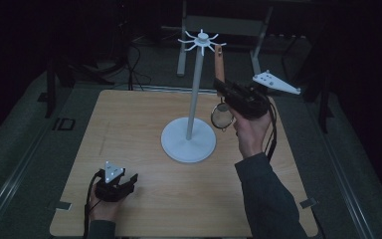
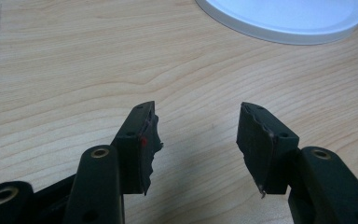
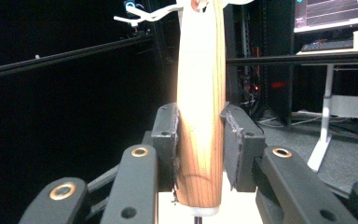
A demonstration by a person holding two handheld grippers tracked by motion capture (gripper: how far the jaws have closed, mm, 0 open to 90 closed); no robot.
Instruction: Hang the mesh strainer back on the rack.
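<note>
At about seven o'clock on the table [image 1: 144,112], near its front edge, the left gripper [image 1: 127,180] rests in the person's left hand [image 1: 102,205], low over the wood, a cable trailing from it toward the front edge. In the left gripper view its jaws stand spread with bare tabletop between them, and the rim of the stand's base [image 2: 284,21] lies ahead at one o'clock, well apart from the pads. Near the table's centre stands the stand [image 1: 193,89], white, with a round flat base, a slim upright pole and a ring of short hooks [image 1: 201,40] at the top. Right of the pole, at roughly two o'clock from the base, the right gripper [image 1: 221,89] is raised in the person's right hand [image 1: 251,132] with the sleeve coming in from the bottom edge and the grey plate [image 1: 275,82] jutting out to the right. Its jaws pinch the wooden handle [image 3: 201,107] of a strainer [image 1: 222,117] from both sides. The handle stands nearly upright, its top end with a hole just beside the hooks, and the round mesh bowl hangs below the gripper, above the table and just right of the base. Whether the hole is already on a hook cannot be told.
</note>
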